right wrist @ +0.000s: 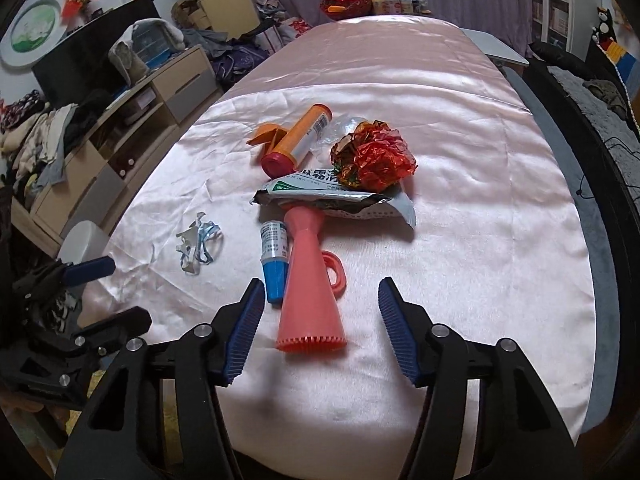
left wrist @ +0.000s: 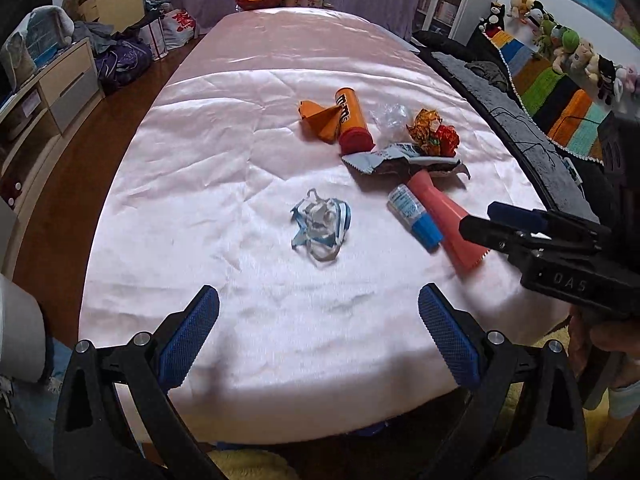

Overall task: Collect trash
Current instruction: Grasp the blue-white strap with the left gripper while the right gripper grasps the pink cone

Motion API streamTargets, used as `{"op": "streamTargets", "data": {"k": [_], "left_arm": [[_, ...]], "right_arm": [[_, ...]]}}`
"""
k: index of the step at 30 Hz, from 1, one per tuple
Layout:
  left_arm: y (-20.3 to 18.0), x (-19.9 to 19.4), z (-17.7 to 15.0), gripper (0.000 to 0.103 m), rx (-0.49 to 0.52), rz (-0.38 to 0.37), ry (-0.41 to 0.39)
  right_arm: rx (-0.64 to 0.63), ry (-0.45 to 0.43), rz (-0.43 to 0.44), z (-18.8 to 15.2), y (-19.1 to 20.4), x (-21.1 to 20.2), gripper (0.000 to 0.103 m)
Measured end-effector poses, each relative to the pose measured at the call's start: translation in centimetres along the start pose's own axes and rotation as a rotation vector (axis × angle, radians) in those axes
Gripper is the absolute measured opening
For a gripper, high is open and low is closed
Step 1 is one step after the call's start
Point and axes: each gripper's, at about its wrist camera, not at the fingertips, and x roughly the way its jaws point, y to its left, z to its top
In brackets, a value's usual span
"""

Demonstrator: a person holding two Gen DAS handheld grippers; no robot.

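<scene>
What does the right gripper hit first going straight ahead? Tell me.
Most likely the pink cone: its toothed wide end lies between the open fingers of the right gripper, just ahead. The blue-capped tube sits left of that line. Depth is hard to judge.

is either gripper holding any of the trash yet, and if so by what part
Nothing is held. The left gripper is open over bare cloth, and the right gripper is open with the pink cone between its fingers, untouched.

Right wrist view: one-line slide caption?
Open right tool lined up on pink cone, with trash scattered across pink tablecloth.
</scene>
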Motion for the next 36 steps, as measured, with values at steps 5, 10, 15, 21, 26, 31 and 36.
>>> {"op": "streamTargets", "data": {"k": [5, 10, 15, 21, 26, 31, 36], "left_arm": [[0.0, 2.5, 2.1, 0.067, 0.006, -0.004, 0.024], [-0.3, 5.1, 3.3, 0.057, 0.022, -0.006, 0.055], [-0.5, 6.0, 3.8, 0.037, 0.039, 0.011, 0.044], [-0.5, 5.9, 3.7, 0.016, 0.055, 0.011, 0.044], [-0.6, 5.4, 3.0, 0.015, 0.063, 0.004, 0.048], [-0.9, 4.5, 1.7, 0.011, 0.072, -0.006, 0.055], [-1.1, 3.4, 0.3, 0.010, 0.054, -0.024, 0.055]], "right_arm": [[-0.013, 0.029, 0.000, 0.0, -0.4, 1.4, 0.054], [-0.007, 0.020, -0.012, 0.4, -1.2, 1.4, 0.054], [-0.020, 0.039, -0.004, 0.7, -1.0, 1.9, 0.054], [-0.033, 0.052, -0.048, 1.4, -0.6, 2.7, 0.052], [-0.028, 0.074, -0.046, 0.7, -0.7, 2.0, 0.051], [-0.043, 0.087, -0.040, -0.6, -0.7, 1.1, 0.042], [-0.043, 0.079, -0.022, -1.2, -0.3, 0.6, 0.036]]}}
